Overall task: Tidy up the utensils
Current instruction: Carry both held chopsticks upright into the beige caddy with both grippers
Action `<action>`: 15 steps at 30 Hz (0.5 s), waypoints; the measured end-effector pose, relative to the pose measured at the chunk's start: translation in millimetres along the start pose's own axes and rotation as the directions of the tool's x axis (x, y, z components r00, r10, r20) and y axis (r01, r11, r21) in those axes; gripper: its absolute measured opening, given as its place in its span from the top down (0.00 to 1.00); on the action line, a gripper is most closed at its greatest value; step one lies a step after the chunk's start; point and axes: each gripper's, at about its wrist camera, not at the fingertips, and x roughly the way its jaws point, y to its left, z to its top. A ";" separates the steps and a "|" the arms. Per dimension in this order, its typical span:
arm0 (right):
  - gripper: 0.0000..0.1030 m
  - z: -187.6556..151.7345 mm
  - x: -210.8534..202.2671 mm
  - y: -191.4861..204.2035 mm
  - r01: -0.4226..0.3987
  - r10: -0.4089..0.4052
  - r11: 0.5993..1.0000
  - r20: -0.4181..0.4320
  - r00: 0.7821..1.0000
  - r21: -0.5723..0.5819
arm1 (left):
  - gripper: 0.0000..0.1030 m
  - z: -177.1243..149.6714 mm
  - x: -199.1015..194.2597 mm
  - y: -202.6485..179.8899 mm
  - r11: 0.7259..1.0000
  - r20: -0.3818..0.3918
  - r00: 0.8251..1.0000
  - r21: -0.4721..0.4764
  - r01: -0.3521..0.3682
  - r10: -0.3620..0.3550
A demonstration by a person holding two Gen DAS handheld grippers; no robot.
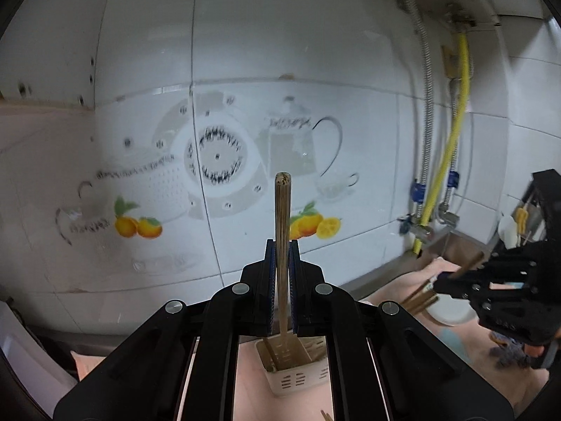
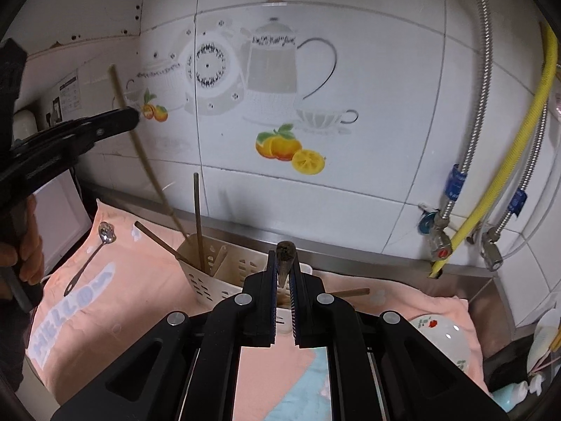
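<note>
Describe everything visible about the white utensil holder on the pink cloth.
The utensil holder is a white, plastic-looking rectangular caddy with rows of short slots in its walls and an inner divider making compartments. It stands upright on the pink cloth, close to the tiled wall. Several brown chopsticks stand or lean inside it, their tops sticking out above the rim. The right claw hides part of its near side; the left wrist view looks down into its open top.

Soft even light, motion blur (left view), dark fisheye corners

Black left gripper [image 1: 282, 245], silver screws, blue-lined fingers [image 1: 270, 280]
</note>
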 end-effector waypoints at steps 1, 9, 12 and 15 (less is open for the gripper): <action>0.94 -0.7 3.7 0.2 -0.003 0.003 1.000 -0.007 1.000 0.000 | 0.95 -4.2 7.7 2.0 1.000 -0.015 1.000 -0.009 -0.002 0.002; 0.94 -8.9 29.9 -1.0 -0.015 0.015 1.000 -0.064 0.998 0.005 | 0.94 -34.7 43.7 19.0 0.997 -0.116 0.993 -0.074 0.002 -0.011; 0.94 -13.6 37.8 0.8 -0.024 0.024 1.000 -0.081 0.996 0.009 | 0.94 -41.5 49.3 20.0 0.997 -0.137 0.990 -0.080 0.009 -0.020; 0.94 -16.4 43.9 2.8 -0.032 0.032 0.999 -0.089 0.995 0.009 | 0.93 -45.3 50.6 19.4 0.997 -0.145 0.989 -0.078 0.005 -0.016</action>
